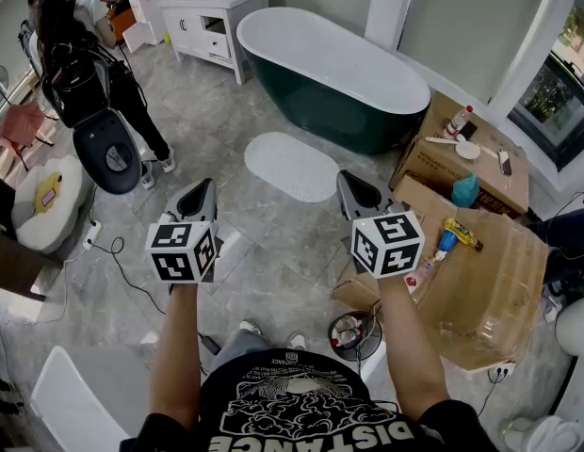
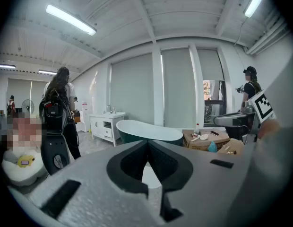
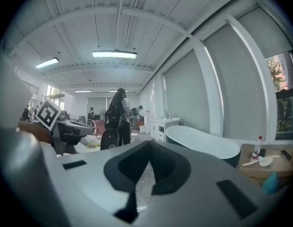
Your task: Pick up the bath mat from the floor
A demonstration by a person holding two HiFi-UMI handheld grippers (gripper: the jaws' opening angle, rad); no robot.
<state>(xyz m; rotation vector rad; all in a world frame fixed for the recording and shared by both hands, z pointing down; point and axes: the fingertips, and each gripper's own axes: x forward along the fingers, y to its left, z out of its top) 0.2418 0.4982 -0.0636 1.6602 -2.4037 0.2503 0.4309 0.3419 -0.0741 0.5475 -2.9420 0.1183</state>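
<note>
As far as I can judge, the task is not yet begun. The white oval bath mat (image 1: 292, 166) lies flat on the grey stone-like floor tiles (image 1: 226, 111). It is in the middle of the head view, just beside the tub and well ahead of both my tools. Nothing touches it. My left tongs (image 1: 204, 189) are pressed together with nothing between them, and my right tongs (image 1: 348, 181) are together and empty in the same way. Each gripper view shows this plainly. Both tongs are held up in the air and point toward the mat. So everything is left to do: to go forward, to bend down, to open the jaws, to take an edge of the mat and to lift it.

Now the containers, from the biggest.

- The long bathtub, dark green outside and white inside (image 1: 316, 109), stands in the upper middle. Its inside looks bare.
- The big brown cardboard box (image 1: 499, 290) is at the lower right. On its top lie a small teal thing (image 1: 465, 191) and a yellow tube (image 1: 459, 231). What is inside, I cannot see.
- The smaller brown cardboard box (image 1: 433, 169) is above it at the right. It carries on its closed top a small bottle with a red cap (image 1: 459, 121) and some flat things.
- The little round black basket (image 1: 333, 332) is at the lower middle, near my feet. It holds a few things too small to name.
</note>
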